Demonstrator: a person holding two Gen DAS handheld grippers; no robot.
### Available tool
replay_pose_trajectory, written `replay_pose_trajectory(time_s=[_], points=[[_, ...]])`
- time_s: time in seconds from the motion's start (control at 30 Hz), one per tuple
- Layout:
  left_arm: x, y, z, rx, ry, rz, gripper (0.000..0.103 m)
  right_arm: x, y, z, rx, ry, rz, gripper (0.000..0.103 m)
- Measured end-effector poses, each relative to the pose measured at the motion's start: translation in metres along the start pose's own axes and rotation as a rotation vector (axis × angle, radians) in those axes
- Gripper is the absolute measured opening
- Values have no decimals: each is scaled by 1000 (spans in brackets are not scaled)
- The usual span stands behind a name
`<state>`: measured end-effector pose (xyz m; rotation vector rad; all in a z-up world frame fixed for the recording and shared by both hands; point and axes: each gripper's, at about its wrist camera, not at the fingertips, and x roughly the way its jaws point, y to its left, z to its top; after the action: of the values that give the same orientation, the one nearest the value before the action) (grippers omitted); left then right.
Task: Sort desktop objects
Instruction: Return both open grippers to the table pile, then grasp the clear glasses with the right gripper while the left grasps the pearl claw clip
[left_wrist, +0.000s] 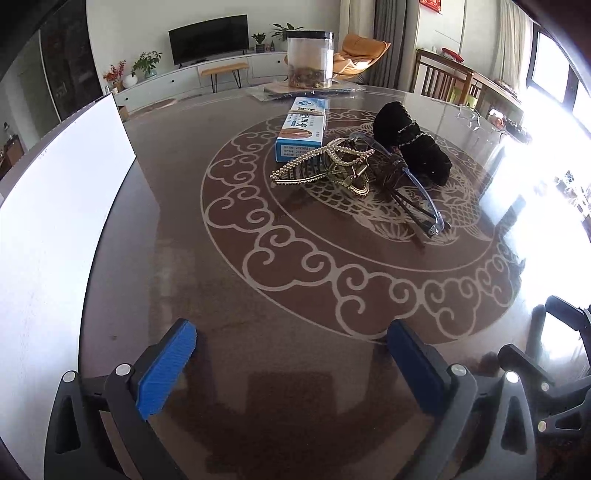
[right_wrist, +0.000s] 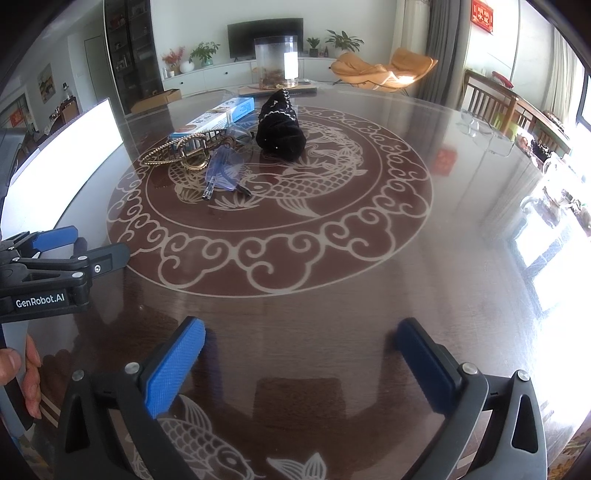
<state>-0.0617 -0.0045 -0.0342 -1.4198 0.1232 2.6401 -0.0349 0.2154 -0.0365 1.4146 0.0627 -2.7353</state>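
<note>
Bare glass-topped dark round table (left_wrist: 280, 343) lies open ahead of both grippers up to a tight cluster at its centre: blue-and-white carton (left_wrist: 301, 129), gold pearl-edged hair claw (left_wrist: 325, 168), clear blue-framed glasses (left_wrist: 413, 188), black beaded fabric pouch (left_wrist: 410, 142). Upright white board (left_wrist: 62, 206) closes the left side. Clear plastic jar (left_wrist: 310, 59) stands beyond

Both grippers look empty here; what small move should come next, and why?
Probably ease the left gripper forward toward the hair clip: both it and the right gripper are open and empty, and the clip is the pile's nearest item.
</note>
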Motion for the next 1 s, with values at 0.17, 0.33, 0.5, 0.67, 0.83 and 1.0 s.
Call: replay_pose_trajectory(time_s=[0.17, 0.33, 0.5, 0.67, 0.83, 1.0], points=[[0, 0, 0, 1, 1, 0, 103, 0, 0, 0, -1, 0, -1, 103], [-1, 1, -1, 49, 20, -32, 103, 0, -1, 0, -1, 0, -1, 103], [-6, 14, -9, 78, 38, -50, 103, 0, 0, 0, -1, 0, -1, 103], [-9, 20, -15, 61, 8, -42, 103, 0, 0, 0, -1, 0, 0, 103], [-8, 20, -14, 55, 5, -38, 103, 12, 2, 19, -22, 28, 28, 103], [-8, 20, -13, 49, 3, -34, 103, 41, 34, 71, -98, 71, 184, 95]])
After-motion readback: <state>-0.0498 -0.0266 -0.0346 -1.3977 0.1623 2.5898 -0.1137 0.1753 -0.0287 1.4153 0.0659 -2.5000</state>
